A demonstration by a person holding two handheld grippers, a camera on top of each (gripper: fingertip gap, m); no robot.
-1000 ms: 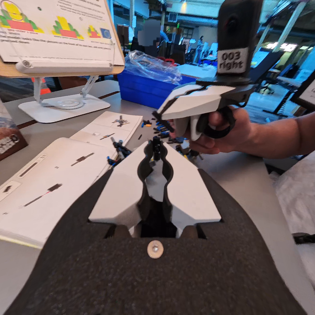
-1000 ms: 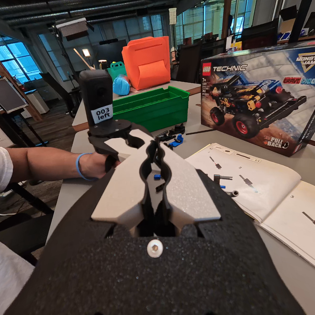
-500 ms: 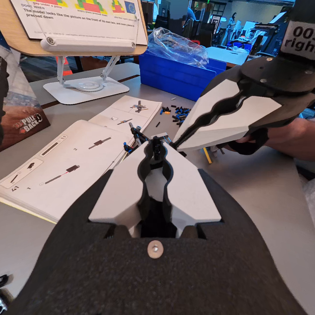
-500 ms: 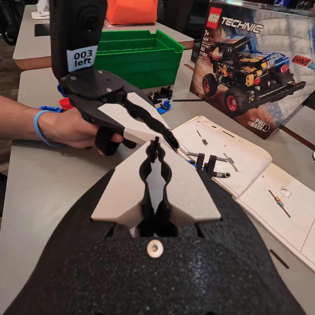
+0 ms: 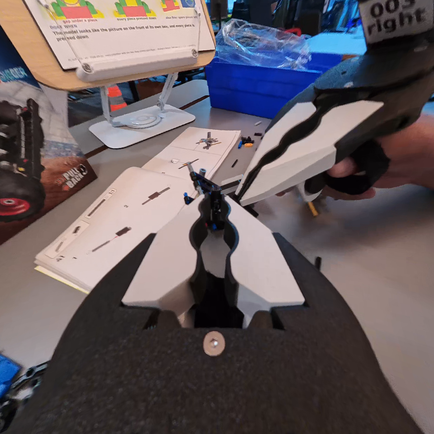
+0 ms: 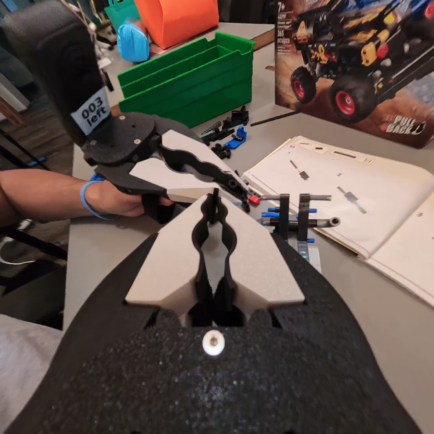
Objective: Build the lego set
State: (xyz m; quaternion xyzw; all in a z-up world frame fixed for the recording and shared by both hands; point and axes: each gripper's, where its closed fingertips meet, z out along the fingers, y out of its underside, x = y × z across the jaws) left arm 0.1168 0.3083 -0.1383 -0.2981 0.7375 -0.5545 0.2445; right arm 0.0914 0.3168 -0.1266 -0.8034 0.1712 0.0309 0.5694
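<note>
My left gripper (image 5: 215,199) is shut on a small black Technic beam (image 5: 215,211). In the right wrist view that gripper (image 6: 237,187) comes in from the left with the beam (image 6: 232,185) at its tips and a red piece (image 6: 253,199) right by the end. My right gripper (image 6: 214,199) is shut on a thin black piece (image 6: 215,206). Its tips (image 5: 239,197) almost touch the left gripper's. A partial assembly (image 6: 293,218) of two black beams, grey axles and blue pins lies just right of both tips, also seen in the left wrist view (image 5: 202,180).
The open instruction booklet (image 5: 117,223) (image 6: 340,187) lies beside the assembly. The set box (image 6: 352,70), a green bin (image 6: 187,77), a blue bin (image 5: 258,89) and a document stand (image 5: 141,122) ring the grey table. Loose black and blue parts (image 6: 225,136) lie near the green bin. Left and right tips are no more than a few centimetres apart.
Both grippers have come down toward the table and closed in on each other beside the assembly. Their tips were apart a second ago and nearly touch now. Both stay shut.
</note>
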